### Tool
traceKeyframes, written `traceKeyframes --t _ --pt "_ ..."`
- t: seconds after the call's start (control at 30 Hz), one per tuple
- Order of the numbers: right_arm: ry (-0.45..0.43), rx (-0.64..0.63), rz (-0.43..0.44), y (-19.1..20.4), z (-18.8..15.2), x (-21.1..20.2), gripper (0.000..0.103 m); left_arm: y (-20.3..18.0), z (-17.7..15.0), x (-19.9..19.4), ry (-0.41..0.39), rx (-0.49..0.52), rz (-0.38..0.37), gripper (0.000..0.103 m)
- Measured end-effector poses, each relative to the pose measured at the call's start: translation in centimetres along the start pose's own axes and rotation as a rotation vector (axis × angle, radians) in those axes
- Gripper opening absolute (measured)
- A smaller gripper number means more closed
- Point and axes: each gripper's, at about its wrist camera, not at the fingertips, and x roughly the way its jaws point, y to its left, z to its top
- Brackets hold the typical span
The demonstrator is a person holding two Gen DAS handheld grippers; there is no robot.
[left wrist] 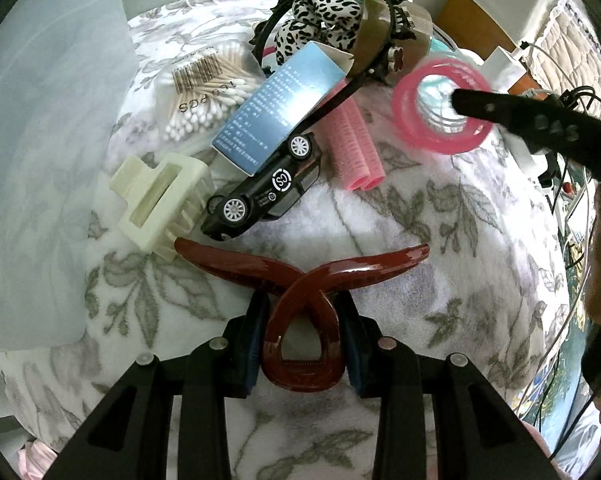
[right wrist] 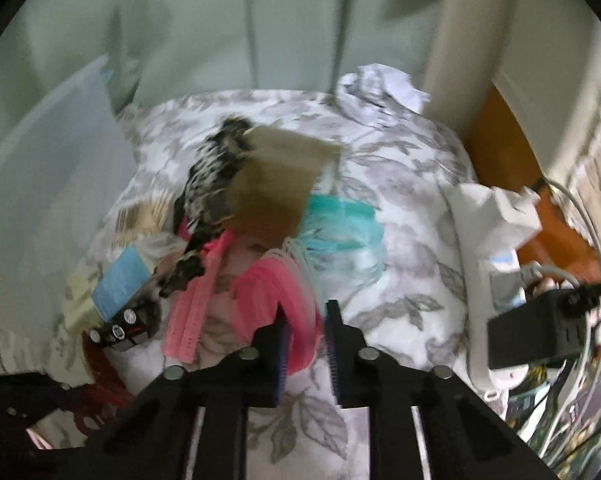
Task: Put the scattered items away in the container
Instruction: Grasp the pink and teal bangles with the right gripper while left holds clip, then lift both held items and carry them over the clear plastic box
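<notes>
We work over a floral blanket [left wrist: 400,216] with a translucent bin [left wrist: 48,152] standing along its left edge, and that bin is where everything must end up.

Scattered beside it, from big to small: a leopard headband [left wrist: 320,20] on its card, a blue box [left wrist: 280,108], a pack of cotton swabs [left wrist: 204,92], a cream clip [left wrist: 160,200], 2 pink rollers [left wrist: 352,144] and a toy car [left wrist: 264,196]. All sit near the bin but outside it.

The left gripper [left wrist: 304,344] is clamped on the loop of a dark red claw clip [left wrist: 300,280], whose 2 arms cross just ahead of the pads. The right gripper [right wrist: 306,336] has its jaws drawn in on a pink coil [right wrist: 296,300]; the wrist view is blurred, so we cannot tell how firmly the pads bite. In the left view that coil dangles from a right finger [left wrist: 472,102], clear of the blanket.

To do this step well, we judge that each hand should lift straight up before swinging left, so neither the clip's arms nor the springy coil snag the headband or car. We should carry both items well over the bin wall, lower them inside, and only then release. The coil may stretch or slip, so a slow carry suits it.
</notes>
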Motion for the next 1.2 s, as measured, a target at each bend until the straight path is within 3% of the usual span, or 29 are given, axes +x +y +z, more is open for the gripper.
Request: traceKeyframes --t 0.4,0.67,0.83,1.03,1.2 --pt "-0.071 0.124 0.026 -2.1 0.0 -4.2 0.012 1.4 -0.7 -1.1 -0.007 -0.007 -0.008 0.036" --pt "-0.144 0.135 0.02 -2.1 0.3 -8.0 0.012 2.1 -1.3 -4.0 -0.077 0.01 -0.024 0.035" --pt "-0.189 0.139 0.012 -1.9 0.4 -10.3 0.012 -2.0 2.1 -3.8 -0.125 0.013 -0.029 0.035" --pt "-0.23 0.151 0.013 -1.7 0.5 -12.6 0.012 -2.8 4.4 -4.2 -0.19 0.015 -0.032 0.035" --pt "-0.267 0.154 0.015 -1.1 0.4 -14.6 0.012 -2.3 4.4 -7.0 -0.243 0.009 -0.035 0.036"
